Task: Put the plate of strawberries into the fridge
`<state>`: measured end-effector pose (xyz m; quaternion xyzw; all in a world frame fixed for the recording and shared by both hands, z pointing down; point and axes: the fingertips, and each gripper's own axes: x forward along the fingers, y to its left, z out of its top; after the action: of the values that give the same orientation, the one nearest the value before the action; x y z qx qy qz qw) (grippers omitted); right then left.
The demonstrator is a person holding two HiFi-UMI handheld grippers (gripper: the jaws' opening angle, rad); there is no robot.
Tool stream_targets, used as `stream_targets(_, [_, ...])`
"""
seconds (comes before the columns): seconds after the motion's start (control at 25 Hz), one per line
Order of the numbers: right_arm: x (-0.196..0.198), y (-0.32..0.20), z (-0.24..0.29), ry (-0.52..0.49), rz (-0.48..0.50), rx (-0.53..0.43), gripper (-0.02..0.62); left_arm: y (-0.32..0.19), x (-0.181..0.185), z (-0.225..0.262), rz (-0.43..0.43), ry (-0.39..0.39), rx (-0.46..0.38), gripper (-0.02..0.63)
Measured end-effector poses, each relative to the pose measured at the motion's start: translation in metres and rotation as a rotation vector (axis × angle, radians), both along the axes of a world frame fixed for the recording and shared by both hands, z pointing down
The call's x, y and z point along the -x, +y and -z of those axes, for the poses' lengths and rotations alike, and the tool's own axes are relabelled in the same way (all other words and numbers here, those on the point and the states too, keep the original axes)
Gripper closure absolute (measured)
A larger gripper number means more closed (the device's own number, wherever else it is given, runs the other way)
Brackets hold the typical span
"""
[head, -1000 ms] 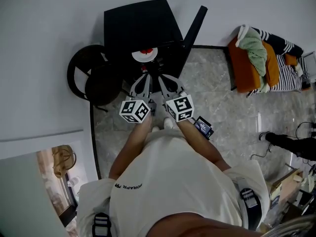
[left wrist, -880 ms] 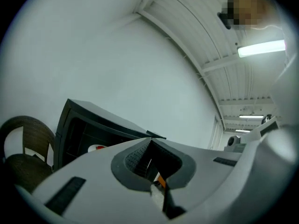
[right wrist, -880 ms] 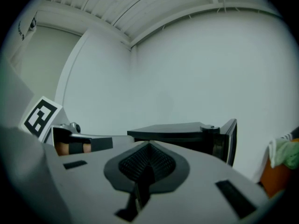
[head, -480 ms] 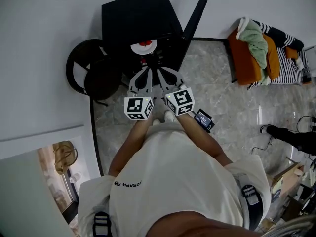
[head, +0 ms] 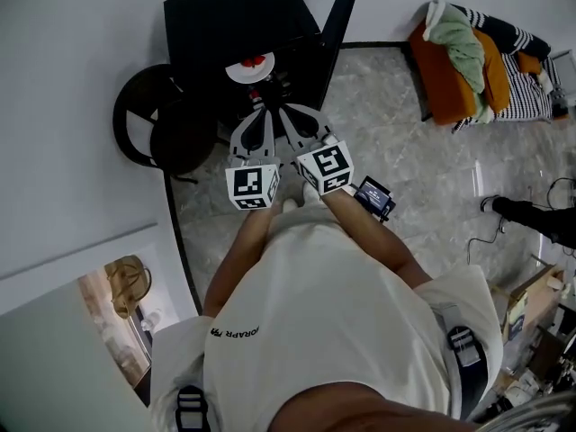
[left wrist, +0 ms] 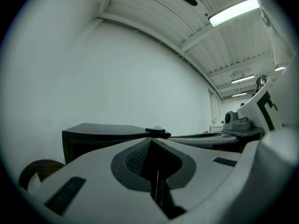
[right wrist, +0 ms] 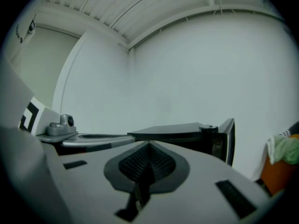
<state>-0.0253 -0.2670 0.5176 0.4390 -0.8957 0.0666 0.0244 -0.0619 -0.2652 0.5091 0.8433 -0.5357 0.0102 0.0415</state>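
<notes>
head view: the person stands on a grey marbled floor (head: 405, 178) facing a black fridge (head: 236, 14) that sits against a white wall. its door (head: 340, 12) is swung open at the right. the plate of strawberries (head: 250, 67), white with red fruit on it, sits in the fridge's open front, under the edge of its top. the left gripper (head: 259, 120) and the right gripper (head: 290, 115) are side by side and point at the opening. their tips are near the plate but apart from it, and the plate rests free of both tools. a round black chair (head: 153, 129) stands just left of the fridge. an orange seat (head: 441, 97) heaped with clothes is well off to the right.

left gripper view: the two jaws are pressed together, with only a hairline seam between the ribbed pads and nothing held. past them is the fridge's flat black top. the right gripper's body crosses the right side, and the dark curve of the chair sits low on the left.

right gripper view: these jaws are also closed on each other and empty. beyond them is the fridge top, with the open door standing at its right end. the left gripper is at the left edge, and the orange seat with a green cloth is at the far right.
</notes>
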Motion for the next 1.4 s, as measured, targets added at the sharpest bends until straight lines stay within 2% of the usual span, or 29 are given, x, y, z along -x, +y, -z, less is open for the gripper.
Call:
stream_targets(0.64, [0.002,0.009,0.000,0.037,0.000,-0.012,0.583,0.009,-0.002,-0.001,-0.003,-0.035,-0.002,0.604])
stream_targets(1.4, [-0.005,0.010,0.002,0.033,-0.024,-0.025,0.583,0.011,-0.003,-0.007,-0.002,-0.044,-0.008,0.604])
